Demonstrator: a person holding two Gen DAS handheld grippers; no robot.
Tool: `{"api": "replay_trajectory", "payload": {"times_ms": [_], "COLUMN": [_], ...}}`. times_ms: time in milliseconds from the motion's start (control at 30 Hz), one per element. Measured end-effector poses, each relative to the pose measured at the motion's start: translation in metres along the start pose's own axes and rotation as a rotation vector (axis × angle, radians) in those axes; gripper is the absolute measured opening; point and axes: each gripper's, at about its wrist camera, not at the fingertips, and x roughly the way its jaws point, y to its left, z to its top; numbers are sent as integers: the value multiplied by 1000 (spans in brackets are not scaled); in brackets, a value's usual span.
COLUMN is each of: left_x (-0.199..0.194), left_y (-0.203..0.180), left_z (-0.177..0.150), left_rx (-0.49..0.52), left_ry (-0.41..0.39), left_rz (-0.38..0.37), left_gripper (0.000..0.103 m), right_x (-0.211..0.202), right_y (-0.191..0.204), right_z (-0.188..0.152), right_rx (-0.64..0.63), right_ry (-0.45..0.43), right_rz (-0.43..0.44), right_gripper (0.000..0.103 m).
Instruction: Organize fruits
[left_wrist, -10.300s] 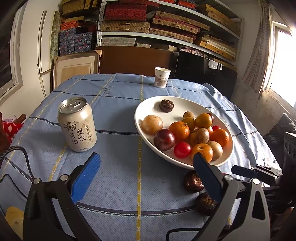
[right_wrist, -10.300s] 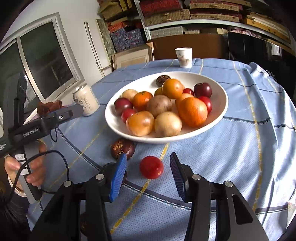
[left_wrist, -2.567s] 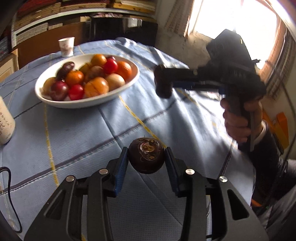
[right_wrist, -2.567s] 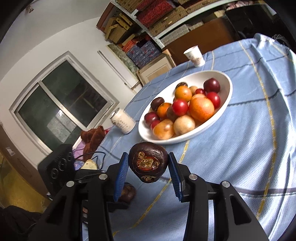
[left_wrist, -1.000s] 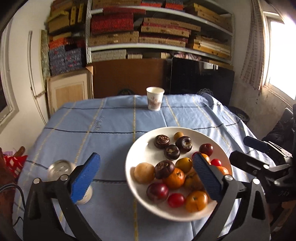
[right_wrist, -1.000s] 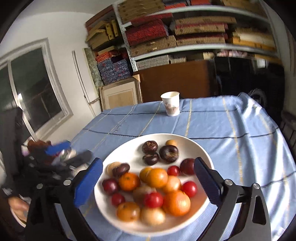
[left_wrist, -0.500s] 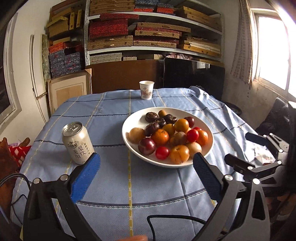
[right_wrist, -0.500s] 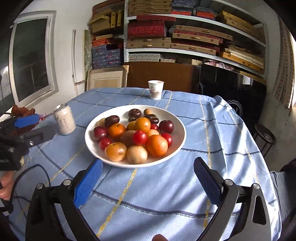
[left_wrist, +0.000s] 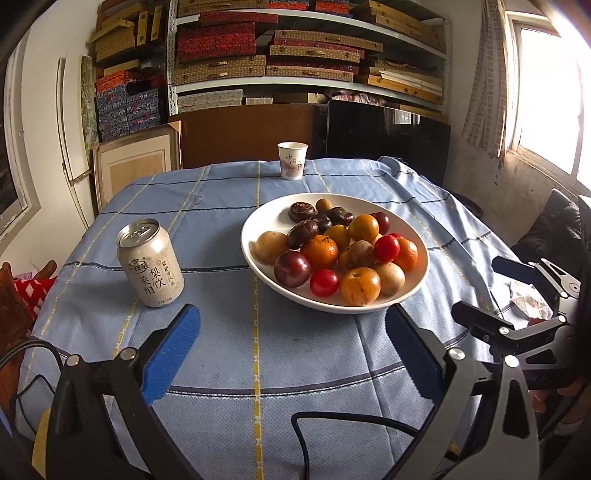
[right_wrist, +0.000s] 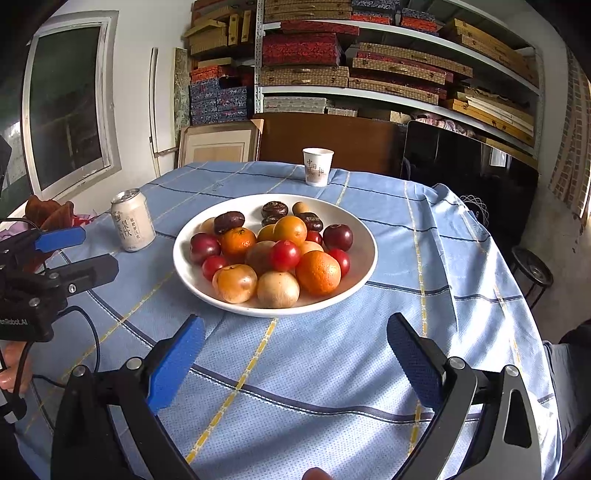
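We hold the left gripper (left_wrist: 291, 354) above the near part of the table, with its two blue pads spread wide and nothing between them; the right gripper (right_wrist: 295, 360) is the same, fully spread and empty, also over the blue checked tablecloth (right_wrist: 424, 258). All the fruits (right_wrist: 273, 251) lie together in the white bowl (right_wrist: 365, 236), which stands near the middle of the table, beyond both pairs of tongs; we see none on the cloth itself. In the pile there are oranges (right_wrist: 317, 272), red cherry tomatoes (right_wrist: 284, 255), dark red plums (right_wrist: 338, 237), pale brown round fruits (right_wrist: 277, 289), and several dark wrinkled ones (left_wrist: 302, 212) at the far side of the bowl. A drink can (left_wrist: 150, 263) stands upright on the cloth to the left of the bowl, well apart from it; a paper cup (left_wrist: 292, 161) stands upright at the far edge of the table. From the right wrist view we see the left gripper at the left border, with a hand (right_wrist: 13, 363) under it; behind the table there are shelves (right_wrist: 369, 59) full of flat boxes.
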Motion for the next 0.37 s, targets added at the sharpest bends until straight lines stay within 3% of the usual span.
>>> {"api": "replay_trajectory", "payload": {"times_ms": [367], "left_x": [1], "left_y": [3], "left_z": [-2], "left_rx": [-16], "left_ry": [13], "left_rz": [4], "left_gripper": [98], "right_x": [4], "right_y": [-1], "right_z": [-2], "right_rx": [4], "right_ry": [10], "right_rz": [-2], "right_gripper": [99]}}
